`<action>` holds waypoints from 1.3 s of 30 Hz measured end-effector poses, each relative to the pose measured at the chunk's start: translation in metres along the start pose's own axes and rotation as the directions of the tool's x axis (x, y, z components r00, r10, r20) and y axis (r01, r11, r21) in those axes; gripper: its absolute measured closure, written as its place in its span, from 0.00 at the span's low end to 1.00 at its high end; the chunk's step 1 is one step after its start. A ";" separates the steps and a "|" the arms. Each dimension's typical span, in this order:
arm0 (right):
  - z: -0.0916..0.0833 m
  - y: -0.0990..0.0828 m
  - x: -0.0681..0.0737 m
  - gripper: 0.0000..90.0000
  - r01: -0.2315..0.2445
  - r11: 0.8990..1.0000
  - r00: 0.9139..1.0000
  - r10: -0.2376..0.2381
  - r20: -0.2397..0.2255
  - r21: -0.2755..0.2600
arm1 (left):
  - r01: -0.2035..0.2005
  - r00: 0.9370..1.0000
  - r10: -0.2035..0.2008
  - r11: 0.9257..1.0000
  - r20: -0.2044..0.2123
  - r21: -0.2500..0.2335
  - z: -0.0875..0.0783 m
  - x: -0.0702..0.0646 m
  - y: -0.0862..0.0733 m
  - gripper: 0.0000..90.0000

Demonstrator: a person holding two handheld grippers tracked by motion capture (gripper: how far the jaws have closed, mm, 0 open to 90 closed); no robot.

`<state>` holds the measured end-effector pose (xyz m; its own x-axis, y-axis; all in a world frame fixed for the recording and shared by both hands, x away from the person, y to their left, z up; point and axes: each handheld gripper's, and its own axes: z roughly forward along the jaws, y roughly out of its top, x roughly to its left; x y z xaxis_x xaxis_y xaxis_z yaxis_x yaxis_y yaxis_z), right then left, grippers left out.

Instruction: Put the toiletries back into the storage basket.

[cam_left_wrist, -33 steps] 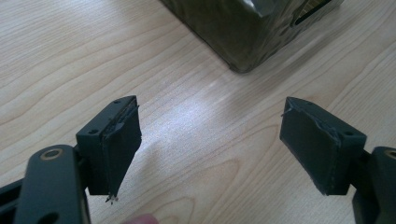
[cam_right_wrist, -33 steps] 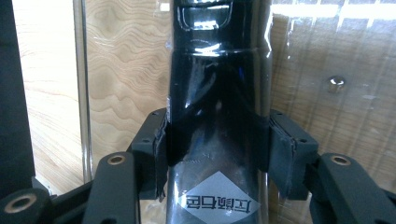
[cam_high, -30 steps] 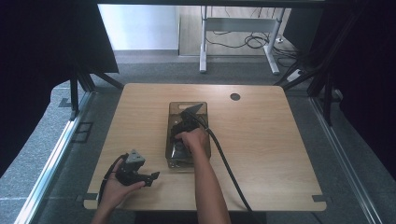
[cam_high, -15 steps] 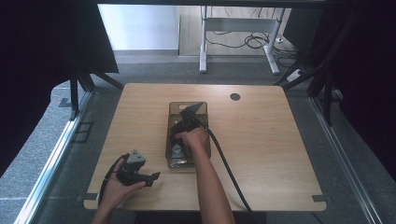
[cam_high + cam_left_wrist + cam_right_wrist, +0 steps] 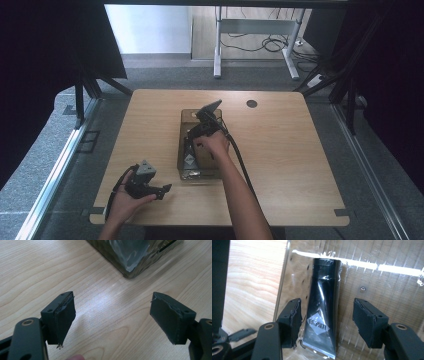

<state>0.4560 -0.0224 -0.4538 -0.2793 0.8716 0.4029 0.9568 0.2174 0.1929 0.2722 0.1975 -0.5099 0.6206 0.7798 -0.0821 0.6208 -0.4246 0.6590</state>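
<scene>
Resting near the desk's (image 5: 300,165) front-left corner, the left gripper (image 5: 161,189) lies low in the person's left hand (image 5: 125,202), its fingers (image 5: 61,317) released and spread over bare wood, grasping nothing; the near corner of the clear tray (image 5: 135,267) shows just beyond them. Toward the middle of the desk, in the high view, the tray (image 5: 187,116) stands lengthwise, running from the front edge toward the back edge. Inside it, by its left wall, lies a black tube (image 5: 323,310) bearing a silver diamond label. The right gripper (image 5: 328,320) hangs over the tube, fingers (image 5: 367,320) apart on either side of its lower body; the left finger seems just beside or touching the tube, though contact cannot be told, while the right finger stands clear.

Step in hand, as judged: the approach for a grasp on the tube, not yet closed. The next move calls for lowering the fingers to the tray floor and clenching them across the tube's width, with care that the left finger clears the tray wall.

Orientation: in the right gripper view the tube's long axis runs nearly up the frame, tilted slightly. Its round cap end points away from the gripper; its flat crimped end lies nearest the camera. The axis runs along the tray's length.
</scene>
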 end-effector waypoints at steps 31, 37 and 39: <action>-0.068 -0.088 -0.039 0.50 0.493 0.850 0.866 -0.500 0.015 -0.187 | 0.008 0.999 -0.007 1.000 -0.043 0.018 0.002 0.000 -0.003 0.23; -0.080 -0.115 -0.070 0.50 0.484 0.839 0.869 -0.493 0.026 -0.249 | 0.005 0.999 -0.004 1.000 -0.052 0.025 0.004 -0.002 -0.004 0.23; -0.085 -0.125 -0.080 0.50 0.484 0.831 0.869 -0.493 0.039 -0.275 | 0.004 0.999 -0.002 1.000 -0.052 0.027 0.005 -0.002 -0.004 0.23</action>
<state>0.3524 -0.1568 -0.4344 -0.7114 0.6675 0.2198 0.6376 0.4816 0.6012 0.2708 0.1954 -0.5157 0.5932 0.8038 -0.0444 0.6358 -0.4340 0.6383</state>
